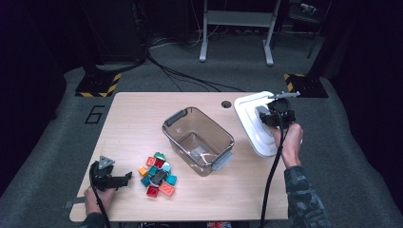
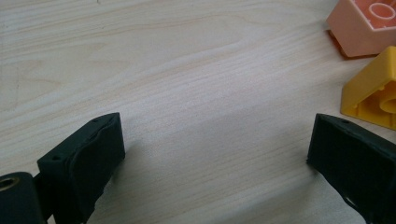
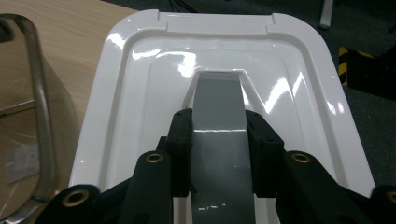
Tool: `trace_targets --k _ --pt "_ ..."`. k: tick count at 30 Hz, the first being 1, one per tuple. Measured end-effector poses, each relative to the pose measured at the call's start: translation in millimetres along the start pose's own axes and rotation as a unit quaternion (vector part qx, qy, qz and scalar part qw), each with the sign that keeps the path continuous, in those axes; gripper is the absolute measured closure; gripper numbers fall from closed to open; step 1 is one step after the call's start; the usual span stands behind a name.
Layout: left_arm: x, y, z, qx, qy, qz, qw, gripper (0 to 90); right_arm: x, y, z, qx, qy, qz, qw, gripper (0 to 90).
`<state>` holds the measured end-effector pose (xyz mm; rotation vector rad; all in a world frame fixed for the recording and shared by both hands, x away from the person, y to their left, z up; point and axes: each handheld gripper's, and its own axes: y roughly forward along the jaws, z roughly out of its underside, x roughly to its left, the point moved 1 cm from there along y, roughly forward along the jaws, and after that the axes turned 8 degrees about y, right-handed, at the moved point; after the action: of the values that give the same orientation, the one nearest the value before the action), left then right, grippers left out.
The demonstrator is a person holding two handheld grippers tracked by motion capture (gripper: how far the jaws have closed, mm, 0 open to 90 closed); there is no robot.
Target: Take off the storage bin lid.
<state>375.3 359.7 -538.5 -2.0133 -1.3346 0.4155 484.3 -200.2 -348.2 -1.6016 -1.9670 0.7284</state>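
Note:
A white lid (image 1: 252, 124) lies at the table's right edge, beside a clear brown bin (image 1: 215, 122). My right gripper (image 1: 271, 115) is over the lid. In the right gripper view, the lid (image 3: 140, 93) has a grey handle (image 3: 219, 98) along its middle, and my right gripper (image 3: 218, 122) is shut on that handle, one jaw on each side. My left gripper (image 1: 124, 179) rests low at the front left, pointing toward a pile of coloured bricks (image 1: 158, 174). In the left gripper view its jaws stand wide open (image 2: 215, 149) over bare wood.
The bin holds no bricks, and its curved wall (image 3: 39, 116) stands just left of the lid. A pale orange brick (image 2: 362, 25) and a yellow brick (image 2: 373, 95) lie ahead of the left gripper. The wooden table (image 1: 138, 123) has a cable hole (image 1: 226, 104) at the back.

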Motion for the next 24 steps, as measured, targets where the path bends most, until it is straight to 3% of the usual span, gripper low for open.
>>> trace_targets --k 10,20,24 --pt "-0.1 -0.1 0.0 -0.001 0.0 -0.001 1.0 3.9 -14.2 34.0 27.8 0.019 0.042 0.02 0.9988 66.6" --pt "-0.2 -0.2 0.1 -0.001 0.002 -0.001 1.0 4.1 -23.7 76.4 61.4 0.046 0.089 0.034 0.9944 66.4" --pt "-0.2 -0.2 0.1 -0.001 0.001 -0.001 1.0 4.1 -23.1 87.9 71.7 0.05 0.092 0.047 0.9935 66.3"
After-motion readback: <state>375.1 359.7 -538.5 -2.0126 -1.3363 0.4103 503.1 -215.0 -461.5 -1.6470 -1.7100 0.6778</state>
